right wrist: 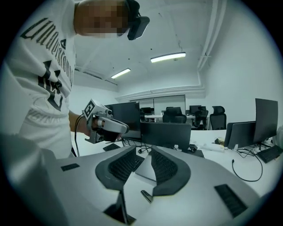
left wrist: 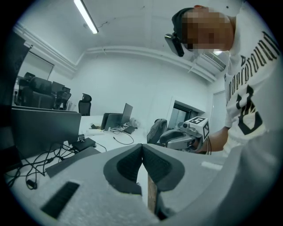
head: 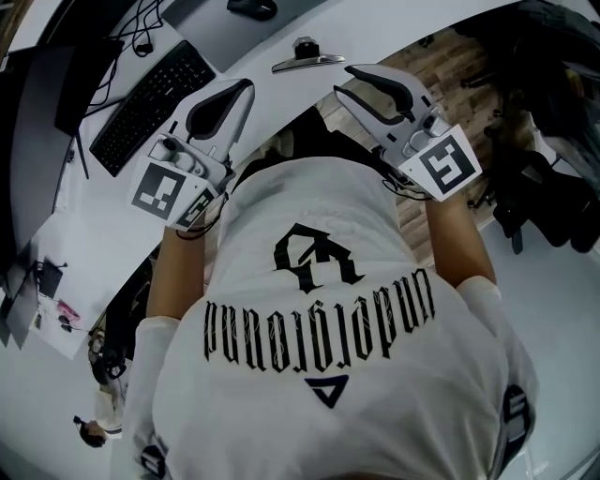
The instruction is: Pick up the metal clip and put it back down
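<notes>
Two hand-held grippers hang just short of the desk edge, neither holding anything. The left gripper (head: pixel 246 90) has its jaws pressed together at the tips, and the right gripper (head: pixel 343 81) has its jaws a little apart. The small silver metal clip with a dark raised top (head: pixel 306 54) lies on the white desk (head: pixel 403 26), ahead of both and touching neither. It looks light, stiff and smooth, so it may skid. Pinching across the raised body seems safer than gripping the thin flat arm.
</notes>
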Available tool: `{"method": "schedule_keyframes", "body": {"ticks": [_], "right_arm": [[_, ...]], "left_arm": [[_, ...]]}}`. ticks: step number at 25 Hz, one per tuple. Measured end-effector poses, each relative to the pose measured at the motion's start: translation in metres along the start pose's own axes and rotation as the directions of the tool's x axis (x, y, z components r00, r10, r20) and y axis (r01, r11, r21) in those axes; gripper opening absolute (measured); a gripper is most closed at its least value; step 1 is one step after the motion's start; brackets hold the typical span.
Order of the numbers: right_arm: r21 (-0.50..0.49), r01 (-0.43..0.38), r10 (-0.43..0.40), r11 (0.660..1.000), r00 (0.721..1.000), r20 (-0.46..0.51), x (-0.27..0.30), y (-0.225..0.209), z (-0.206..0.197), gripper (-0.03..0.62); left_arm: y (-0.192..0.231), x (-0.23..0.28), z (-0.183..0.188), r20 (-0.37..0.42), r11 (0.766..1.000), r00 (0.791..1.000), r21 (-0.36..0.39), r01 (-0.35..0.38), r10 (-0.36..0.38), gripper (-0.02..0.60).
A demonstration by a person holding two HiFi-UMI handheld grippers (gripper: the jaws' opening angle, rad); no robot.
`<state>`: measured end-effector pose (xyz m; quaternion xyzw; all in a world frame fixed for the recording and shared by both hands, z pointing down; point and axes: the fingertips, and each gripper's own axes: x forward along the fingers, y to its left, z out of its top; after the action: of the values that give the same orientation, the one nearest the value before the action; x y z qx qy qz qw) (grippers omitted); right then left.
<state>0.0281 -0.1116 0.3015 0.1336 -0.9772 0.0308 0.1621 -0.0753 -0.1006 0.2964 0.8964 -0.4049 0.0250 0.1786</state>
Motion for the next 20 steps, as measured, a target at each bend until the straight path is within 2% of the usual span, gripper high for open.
{"method": "schedule_keyframes", "body": {"ticks": [7, 20], "right_arm": [[0.029, -0.069, 0.071, 0.997, 0.994, -0.079, 0.03, -0.027, -0.045, 0.092], [0.152, -0.104, 0.127, 0.983, 0.981, -0.148, 0.083, -0.054, -0.121, 0.104]], "left_arm": [[0.026, 0.025, -0.029, -0.046, 1.0, 0.999, -0.021, -0.011, 0.01, 0.015], [0.066, 0.058, -0.092, -0.115, 0.998, 0.993, -0.065, -0.019, 0.011, 0.015]]}}
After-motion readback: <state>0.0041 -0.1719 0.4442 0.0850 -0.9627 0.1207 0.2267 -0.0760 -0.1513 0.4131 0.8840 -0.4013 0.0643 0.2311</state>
